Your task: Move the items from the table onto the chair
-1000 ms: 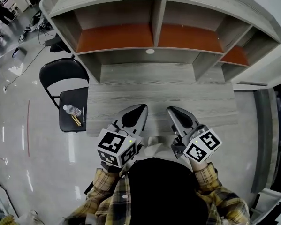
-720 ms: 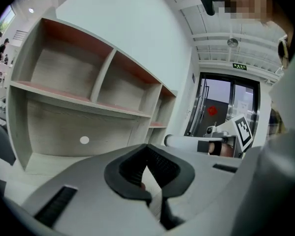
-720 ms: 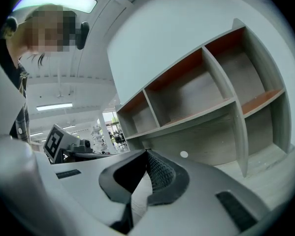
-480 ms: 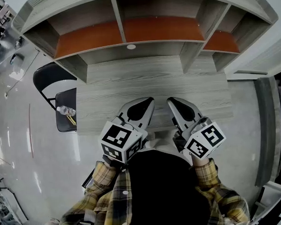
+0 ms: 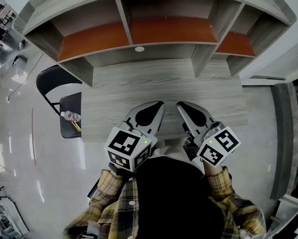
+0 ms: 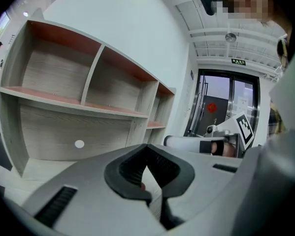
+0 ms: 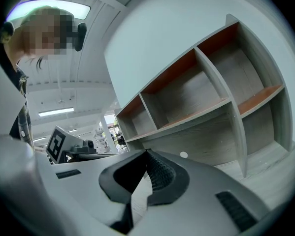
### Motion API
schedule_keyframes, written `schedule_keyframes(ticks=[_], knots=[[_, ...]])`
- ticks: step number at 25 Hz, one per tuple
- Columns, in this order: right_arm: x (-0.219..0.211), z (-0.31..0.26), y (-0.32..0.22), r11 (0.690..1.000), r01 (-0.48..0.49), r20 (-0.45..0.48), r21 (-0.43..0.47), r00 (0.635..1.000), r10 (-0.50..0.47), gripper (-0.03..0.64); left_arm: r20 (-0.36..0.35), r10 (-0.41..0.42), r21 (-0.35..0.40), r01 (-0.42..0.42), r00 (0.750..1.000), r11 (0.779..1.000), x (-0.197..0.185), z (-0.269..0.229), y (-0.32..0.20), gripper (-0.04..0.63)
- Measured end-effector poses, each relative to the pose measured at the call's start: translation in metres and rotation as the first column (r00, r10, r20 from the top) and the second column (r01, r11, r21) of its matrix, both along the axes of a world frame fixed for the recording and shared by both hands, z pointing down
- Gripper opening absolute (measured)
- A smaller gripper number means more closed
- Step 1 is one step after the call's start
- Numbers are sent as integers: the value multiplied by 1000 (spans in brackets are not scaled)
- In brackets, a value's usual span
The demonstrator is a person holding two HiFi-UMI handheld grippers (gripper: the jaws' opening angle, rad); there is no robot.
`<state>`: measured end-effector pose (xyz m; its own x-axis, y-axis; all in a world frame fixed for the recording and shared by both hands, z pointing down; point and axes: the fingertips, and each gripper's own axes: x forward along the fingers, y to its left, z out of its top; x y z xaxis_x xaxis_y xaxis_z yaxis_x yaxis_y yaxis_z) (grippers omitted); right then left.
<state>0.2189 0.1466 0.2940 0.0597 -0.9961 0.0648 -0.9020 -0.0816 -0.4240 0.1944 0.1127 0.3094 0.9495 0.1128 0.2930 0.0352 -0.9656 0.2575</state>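
The table [image 5: 163, 83] and shelf unit [image 5: 153, 1] show matt grey wood grain. The floor [image 5: 14, 148] is glossy. The left gripper [image 5: 160, 104] and right gripper [image 5: 178, 105] look like matt grey plastic, with ribbed black pads [image 6: 163, 167].

A shelf [image 5: 139, 31] stands at the back of the table [image 5: 188, 91]. A chair [image 5: 51, 82] stands left of the table, with a bottle [image 5: 69, 116] and sticks [image 5: 76, 127] on its seat.

Left hand-held gripper [image 5: 157, 104] and right hand-held gripper [image 5: 180, 105] both closed, apparently empty.

Bright, even light; strong fisheye distortion, perhaps slight blur.
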Motion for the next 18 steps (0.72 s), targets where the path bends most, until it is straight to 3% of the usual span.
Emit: schedule_keyframes(ticks=[18], knots=[[-8, 8, 5, 1000, 2, -8, -27, 1000, -3, 18, -2, 4, 13, -4, 1000, 1000, -7, 2, 8, 3]])
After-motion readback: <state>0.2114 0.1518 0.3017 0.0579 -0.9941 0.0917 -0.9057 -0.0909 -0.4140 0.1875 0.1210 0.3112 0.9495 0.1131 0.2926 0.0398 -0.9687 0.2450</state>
